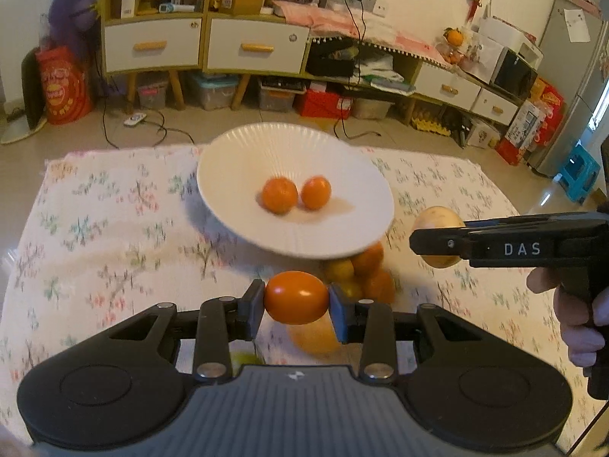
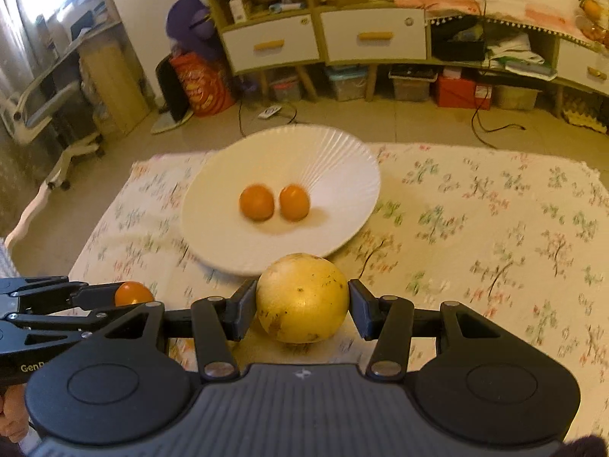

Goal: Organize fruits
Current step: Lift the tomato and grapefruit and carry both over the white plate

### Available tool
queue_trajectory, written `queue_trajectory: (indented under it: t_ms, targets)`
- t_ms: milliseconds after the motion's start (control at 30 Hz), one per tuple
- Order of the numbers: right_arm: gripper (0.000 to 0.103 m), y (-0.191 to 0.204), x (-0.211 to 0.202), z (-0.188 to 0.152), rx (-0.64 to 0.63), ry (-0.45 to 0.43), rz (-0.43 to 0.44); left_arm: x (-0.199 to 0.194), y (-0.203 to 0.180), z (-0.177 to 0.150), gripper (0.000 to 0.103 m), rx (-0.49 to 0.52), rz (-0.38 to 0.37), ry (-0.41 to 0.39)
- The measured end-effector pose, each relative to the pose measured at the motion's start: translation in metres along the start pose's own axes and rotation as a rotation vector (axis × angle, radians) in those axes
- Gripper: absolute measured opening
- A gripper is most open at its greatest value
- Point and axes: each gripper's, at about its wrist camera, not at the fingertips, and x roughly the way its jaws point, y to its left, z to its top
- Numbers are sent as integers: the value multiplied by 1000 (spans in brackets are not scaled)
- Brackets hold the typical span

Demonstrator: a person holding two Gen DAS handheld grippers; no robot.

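lay under everything: worktop (image 2: 495,228) draped in a pale cloth printed with small flowers. sat toward its far middle: wide white ribbed ceramic bowl (image 2: 335,160), holding two small round orange fruits side by side, the left one (image 2: 256,202) just beside the right one (image 2: 294,202), near the bowl's centre.

gripped in the right tool (image 2: 302,304): large round pale-yellow fruit (image 2: 302,297), skin dull and freckled with brown spots, pads pressed on its two opposite sides at the widest girth, held up off the cloth near the bowl's near rim. judged the heaviest piece here, firm-skinned and stiff, likely to roll in the pads if taken off-centre; best held across the equator, as it was.

gripped in the left tool (image 1: 297,299): small glossy orange oval fruit (image 1: 296,297), clamped end to end between the pads, short of the bowl. judged light, smooth and slippery, and soft enough to bruise or pop under hard squeezing; gentle pressure on the broad sides would suit better than on the tips.

lay on the cloth beyond the left tool, partly hidden by the bowl's rim: loose heap of small orange and yellow fruits (image 1: 361,278), blurred, count unclear. judged not yet sorted, so task well short of done.
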Motion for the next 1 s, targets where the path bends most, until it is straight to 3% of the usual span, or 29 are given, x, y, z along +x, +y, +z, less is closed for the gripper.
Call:
queue_trajectory:
  t_ms: [400,733,1000]
  targets:
    - [47,-13,36,38,1,-37,-20,53,14,57,14,28,59,-43]
    - [47,-25,68,57,5,-68,-10,95,13,82,14,48,11,-69]
    - [47,-32,78,57,-26,-95,-8,118,13,82,14,93,-45,-58]
